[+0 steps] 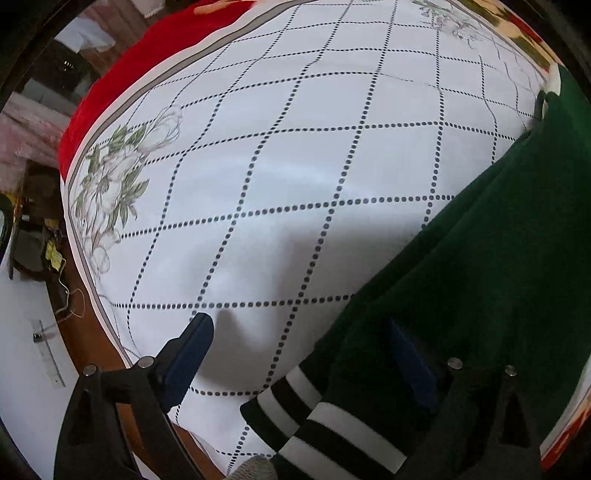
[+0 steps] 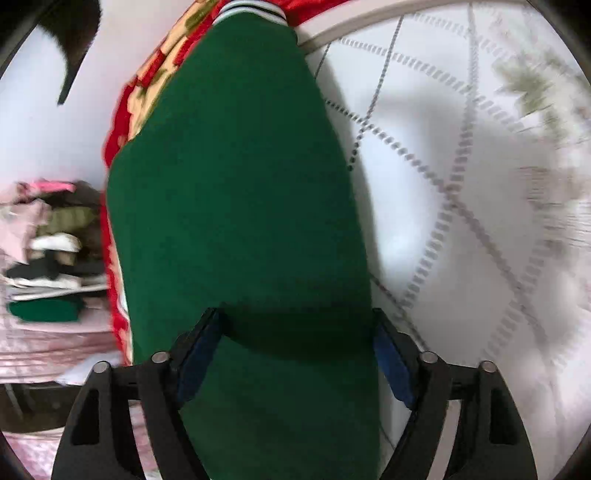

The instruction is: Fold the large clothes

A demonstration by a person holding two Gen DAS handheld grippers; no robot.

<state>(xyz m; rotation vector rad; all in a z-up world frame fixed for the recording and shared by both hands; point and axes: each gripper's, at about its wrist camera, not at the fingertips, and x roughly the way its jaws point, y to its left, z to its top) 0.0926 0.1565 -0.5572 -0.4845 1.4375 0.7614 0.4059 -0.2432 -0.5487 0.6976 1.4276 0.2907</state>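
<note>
A dark green garment [image 1: 480, 266] lies on the white sheet [image 1: 295, 166] at the right of the left wrist view, its black-and-white striped cuff [image 1: 314, 417] at the bottom. My left gripper [image 1: 297, 325] stands wide open above the garment's edge, one finger over the sheet, the other over the green cloth, holding nothing. In the right wrist view the green garment [image 2: 240, 184] runs as a long band up to a striped hem [image 2: 251, 9]. My right gripper [image 2: 295, 314] is open, and the cloth passes between its blue pads [image 2: 201, 347] without being pinched.
The sheet [image 2: 461, 184] has a dotted diamond pattern and flower prints. A red blanket [image 1: 122, 74] lies beyond its far edge, and a red floral cover [image 2: 147, 81] lies under the garment. A pile of folded clothes [image 2: 48, 251] sits at the left. The brown bed edge [image 1: 85, 332] drops to the floor.
</note>
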